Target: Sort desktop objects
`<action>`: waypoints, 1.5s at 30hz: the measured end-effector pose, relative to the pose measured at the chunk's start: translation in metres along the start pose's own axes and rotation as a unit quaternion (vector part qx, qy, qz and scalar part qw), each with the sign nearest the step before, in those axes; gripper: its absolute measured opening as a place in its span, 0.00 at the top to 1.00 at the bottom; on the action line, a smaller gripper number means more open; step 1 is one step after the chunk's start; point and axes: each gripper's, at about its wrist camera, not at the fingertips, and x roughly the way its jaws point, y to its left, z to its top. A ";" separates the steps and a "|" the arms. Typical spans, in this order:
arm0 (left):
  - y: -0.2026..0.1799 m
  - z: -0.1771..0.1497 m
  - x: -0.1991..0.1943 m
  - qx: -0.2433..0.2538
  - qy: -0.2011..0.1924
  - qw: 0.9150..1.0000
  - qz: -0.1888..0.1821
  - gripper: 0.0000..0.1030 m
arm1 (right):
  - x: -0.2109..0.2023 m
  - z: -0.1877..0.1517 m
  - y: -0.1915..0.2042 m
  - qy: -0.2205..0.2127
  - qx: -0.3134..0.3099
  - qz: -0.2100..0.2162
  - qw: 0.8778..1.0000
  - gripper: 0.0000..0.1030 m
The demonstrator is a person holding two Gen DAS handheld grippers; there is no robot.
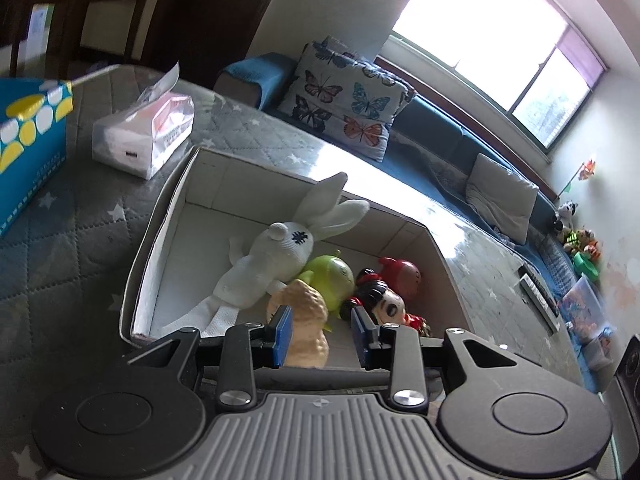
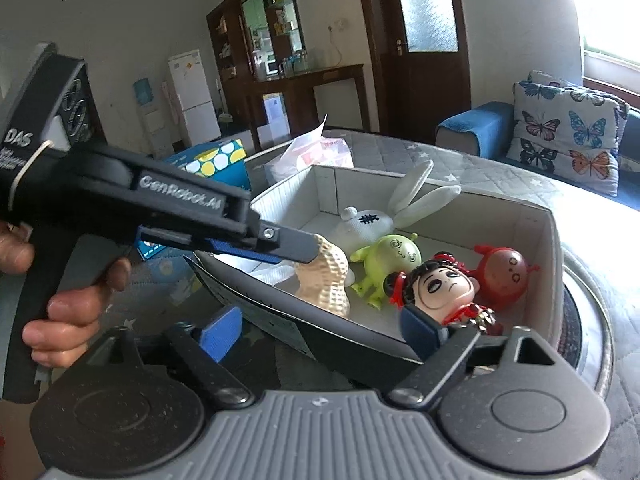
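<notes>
A grey-and-white storage box on the quilted table holds a white rabbit plush, a green alien toy, a red round toy, a black-haired doll head and a beige peanut toy. My left gripper is open, its jaws either side of the peanut toy without squeezing it. My right gripper is open and empty at the box's near wall.
A blue tissue box and a soft tissue pack stand behind the box. A blue sofa with a butterfly cushion lies beyond the table. Remotes lie near the table's right end.
</notes>
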 end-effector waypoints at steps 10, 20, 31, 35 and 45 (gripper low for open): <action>-0.025 -0.037 -0.029 0.062 -0.026 0.997 0.028 0.65 | -0.027 -0.020 0.010 -0.021 -0.017 -0.015 1.000 0.00; -0.043 -0.072 -0.045 0.113 -0.050 0.988 0.090 0.65 | -0.048 -0.045 0.014 -0.039 -0.010 -0.027 0.999 0.00; -0.049 -0.095 -0.047 0.136 -0.052 0.981 0.128 0.65 | -0.055 -0.067 0.022 -0.015 0.001 -0.029 0.999 0.00; -0.053 -0.103 -0.047 0.148 -0.056 0.976 0.150 0.65 | -0.055 -0.074 0.022 -0.011 0.011 -0.033 0.999 0.00; -0.053 -0.117 -0.057 0.135 -0.056 0.978 0.148 0.65 | -0.058 -0.087 0.030 -0.006 0.022 -0.043 0.999 0.00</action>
